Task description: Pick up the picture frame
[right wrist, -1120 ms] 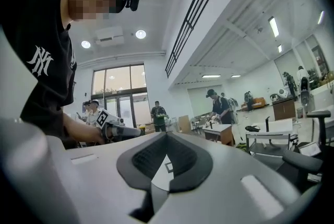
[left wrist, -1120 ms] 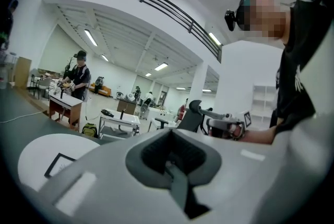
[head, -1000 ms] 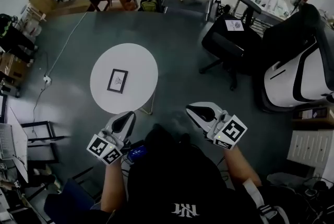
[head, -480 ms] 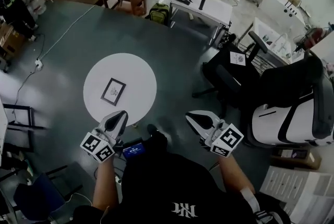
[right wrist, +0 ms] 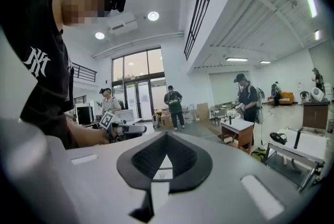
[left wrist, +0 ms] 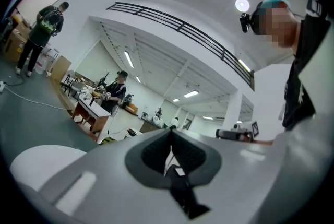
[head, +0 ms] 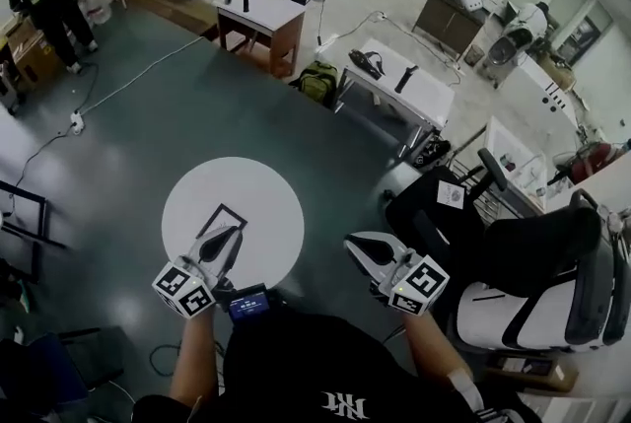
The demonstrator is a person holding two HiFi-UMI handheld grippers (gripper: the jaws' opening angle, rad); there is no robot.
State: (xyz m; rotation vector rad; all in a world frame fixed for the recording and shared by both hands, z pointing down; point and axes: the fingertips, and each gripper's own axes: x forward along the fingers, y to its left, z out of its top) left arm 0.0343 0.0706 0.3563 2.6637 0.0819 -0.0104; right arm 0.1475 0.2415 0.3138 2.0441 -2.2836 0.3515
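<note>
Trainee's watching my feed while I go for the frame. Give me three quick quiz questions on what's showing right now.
1. Multiple choice: where does the picture frame lie?
A) on the round white table
B) on the floor
C) on the black chair
2. True or false: the left gripper and the right gripper both have their jaws shut with nothing between them.
3. Fill in: in the head view, the gripper that overlaps the frame is the ____ one.

Key: 1 A; 2 true; 3 left.
</note>
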